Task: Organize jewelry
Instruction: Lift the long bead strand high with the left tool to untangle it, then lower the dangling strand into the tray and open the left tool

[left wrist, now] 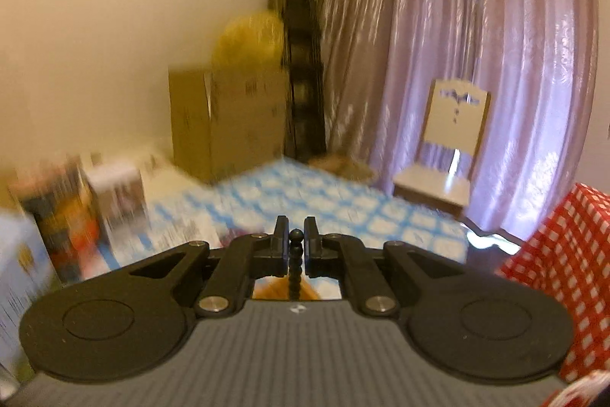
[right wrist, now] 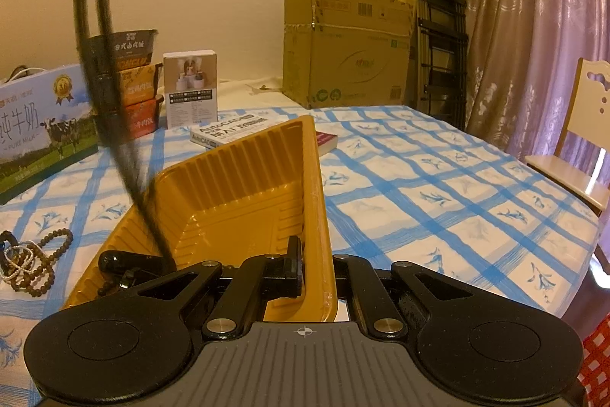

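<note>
Blue-checked counter point(right wrist: 438, 178) w/ boxes behind. Left hand-held gripper point(left wrist: 295, 235) clamps black bead necklace point(left wrist: 295, 256). Right hand-held gripper point(right wrist: 316, 266) pinches rim of yellow tray point(right wrist: 236, 193); more bead strands point(right wrist: 34, 258) lie left of it.

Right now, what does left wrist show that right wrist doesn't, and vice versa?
Left wrist only: left gripper pinching a strand of black round beads.

Right wrist only: right gripper clamped on the rim of the ribbed yellow plastic tray, a black beaded loop hanging into it, brown bead bracelets on the cloth, and the milk carton.

Both: blue-checked tablecloth, brown cardboard box, pink curtain.
</note>
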